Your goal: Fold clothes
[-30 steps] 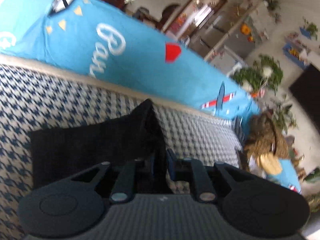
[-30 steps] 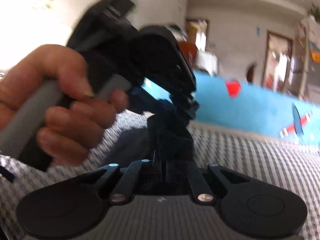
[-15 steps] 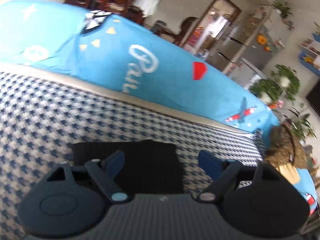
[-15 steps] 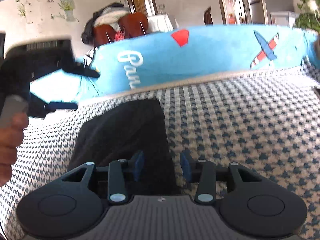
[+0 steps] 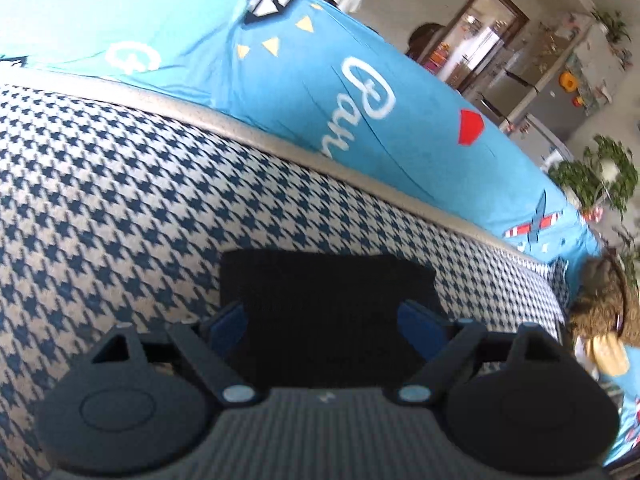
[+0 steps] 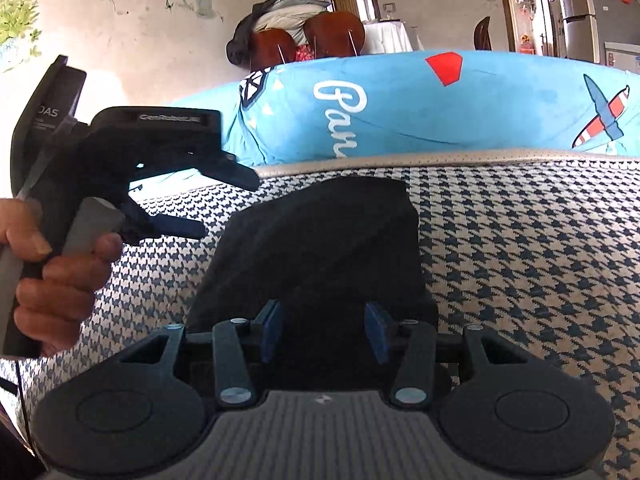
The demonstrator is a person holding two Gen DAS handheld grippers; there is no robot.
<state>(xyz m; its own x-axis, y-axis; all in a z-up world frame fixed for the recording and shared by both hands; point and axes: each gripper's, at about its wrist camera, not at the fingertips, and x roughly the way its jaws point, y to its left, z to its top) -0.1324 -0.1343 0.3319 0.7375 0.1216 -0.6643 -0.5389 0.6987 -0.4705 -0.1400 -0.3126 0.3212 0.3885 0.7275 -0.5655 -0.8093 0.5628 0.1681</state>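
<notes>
A black garment (image 5: 328, 304) lies folded flat on the blue-and-white houndstooth cushion (image 5: 100, 208). My left gripper (image 5: 322, 322) hovers over its near edge, wide open, blue pads (image 5: 224, 320) apart from the cloth and holding nothing. In the right wrist view the same garment (image 6: 320, 240) stretches ahead. My right gripper (image 6: 324, 330) sits low over the cloth's near end; its jaws are opening, and the pads (image 6: 272, 328) do not press on the fabric between them. The left gripper (image 6: 224, 204) shows there too, held by a hand (image 6: 52, 272) left of the garment.
A beige piped edge (image 5: 280, 144) borders the cushion. Behind it rises a bright blue cover (image 5: 280, 80) with white lettering and a red shape. A woven basket (image 5: 600, 304) and plants (image 5: 592, 176) stand to the right. Chairs piled with clothes (image 6: 296, 28) stand behind.
Both grippers were shut on a raised peak of the black garment; both have let go, opened and drawn back. The cloth now lies flat in a folded rectangle.
</notes>
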